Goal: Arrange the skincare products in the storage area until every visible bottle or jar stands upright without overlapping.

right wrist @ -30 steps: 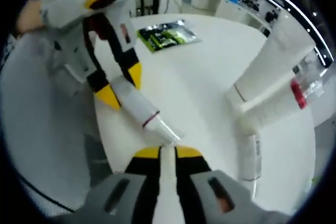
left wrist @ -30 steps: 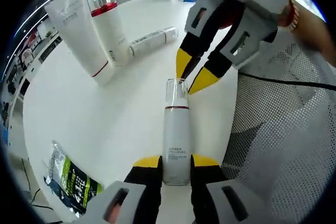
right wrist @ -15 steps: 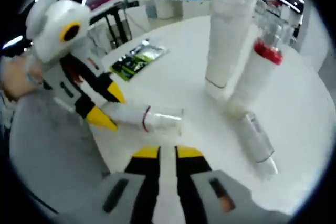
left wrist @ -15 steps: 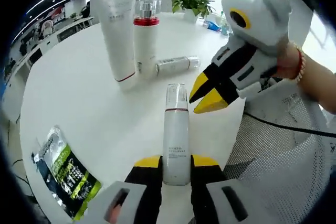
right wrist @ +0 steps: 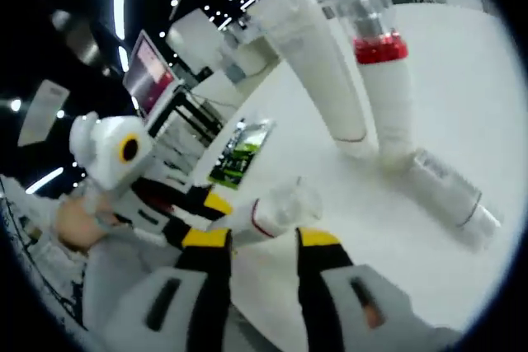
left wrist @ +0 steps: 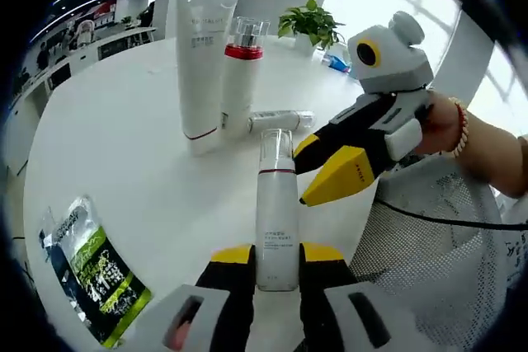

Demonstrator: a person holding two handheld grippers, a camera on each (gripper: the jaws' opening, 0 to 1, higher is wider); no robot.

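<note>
A white slim pump bottle (left wrist: 277, 228) with a clear cap and a thin dark-red band; a taller white bottle (left wrist: 237, 84) collared in bright red. The white squeeze tube (left wrist: 201, 63) carries grey lettering (a red line near its base). Yellow-tipped black tongs (left wrist: 275, 263) — white bench (left wrist: 107, 146) — green-and-black printed sachet (left wrist: 95, 274).

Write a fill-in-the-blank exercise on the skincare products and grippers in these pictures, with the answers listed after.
1. The left gripper is shut on the clear-capped ____.
2. The pump bottle beside the tall white tube has a ____ collar.
3. The small bottle behind them is ____ on the round table, not upright.
4. The right gripper is ____ and holds nothing.

Answers: bottle; red; lying; open
</note>
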